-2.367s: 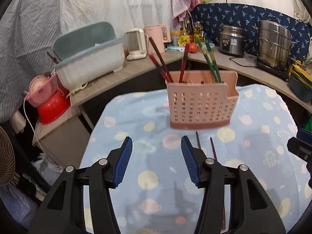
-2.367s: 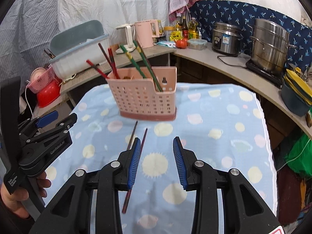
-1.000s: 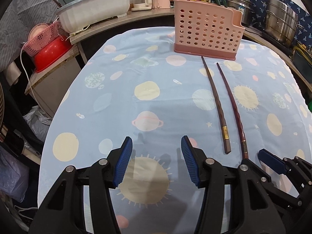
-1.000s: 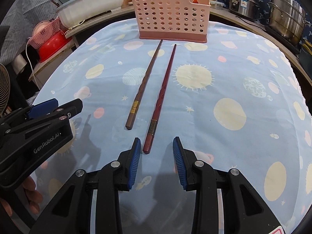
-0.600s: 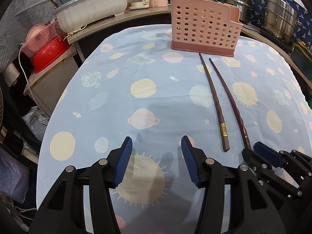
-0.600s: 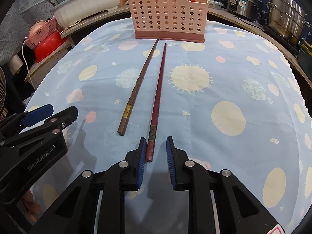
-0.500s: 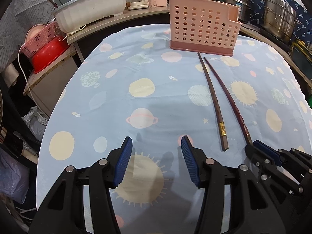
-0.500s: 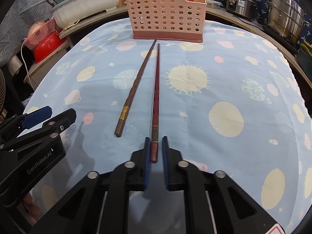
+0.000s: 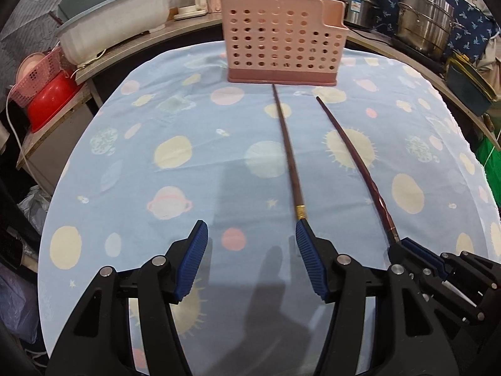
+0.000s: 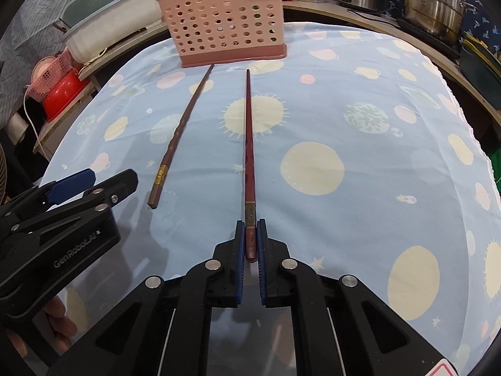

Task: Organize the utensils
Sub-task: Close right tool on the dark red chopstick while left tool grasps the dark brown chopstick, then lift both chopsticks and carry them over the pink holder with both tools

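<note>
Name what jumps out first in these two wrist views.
The right gripper is clamped on the thick end of a dark red chopstick lying on the blue planet-print tablecloth. Beside it lies a brown chopstick with a gold band, its end by the open left gripper. Both point at the pink perforated plastic utensil holder at the table's far edge.

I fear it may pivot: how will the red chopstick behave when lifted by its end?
Likely stiff and light: the red chopstick looks thin and straight. Because the right gripper pinches only its thick end, the far tip may droop or swing.
</note>
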Motion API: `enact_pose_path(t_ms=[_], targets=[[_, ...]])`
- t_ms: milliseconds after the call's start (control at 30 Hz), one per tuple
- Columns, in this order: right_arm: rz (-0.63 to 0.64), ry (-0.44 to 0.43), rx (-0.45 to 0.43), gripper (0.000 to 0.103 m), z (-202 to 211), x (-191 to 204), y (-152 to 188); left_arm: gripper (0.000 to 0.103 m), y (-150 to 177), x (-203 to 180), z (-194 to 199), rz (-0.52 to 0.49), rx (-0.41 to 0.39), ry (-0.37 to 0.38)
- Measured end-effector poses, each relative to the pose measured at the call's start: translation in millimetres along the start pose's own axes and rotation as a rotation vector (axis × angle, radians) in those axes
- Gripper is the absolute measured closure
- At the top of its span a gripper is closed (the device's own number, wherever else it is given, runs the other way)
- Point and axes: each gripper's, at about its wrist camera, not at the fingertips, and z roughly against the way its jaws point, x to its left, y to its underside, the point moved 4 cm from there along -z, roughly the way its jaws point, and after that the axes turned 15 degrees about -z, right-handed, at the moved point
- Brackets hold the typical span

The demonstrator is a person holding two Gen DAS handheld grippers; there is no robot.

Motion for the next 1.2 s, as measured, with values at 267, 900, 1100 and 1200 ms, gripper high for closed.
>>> enact_pose_path(t_ms=[267, 900, 1100, 1200], targets=[[-0.016, -0.003, 0.004, 0.096, 1, -8, -1, 0.048, -13, -16, -14, -0.023, 0.003, 0.012], [-0.011, -0.013, 0.004, 0.096, 9, -9, 3, 0.096, -6, -19, -18, -0.045, 0.018, 0.078], [-0.013, -0.031, -0.034, 0.096, 32, -8, 0, 0.096, -6, -8, 12, -0.018, -0.027, 0.078], [-0.014, -0.046, -0.069, 0.096, 49, -8, -4, 0.096, -10, 1, 33, -0.001, -0.063, 0.073]])
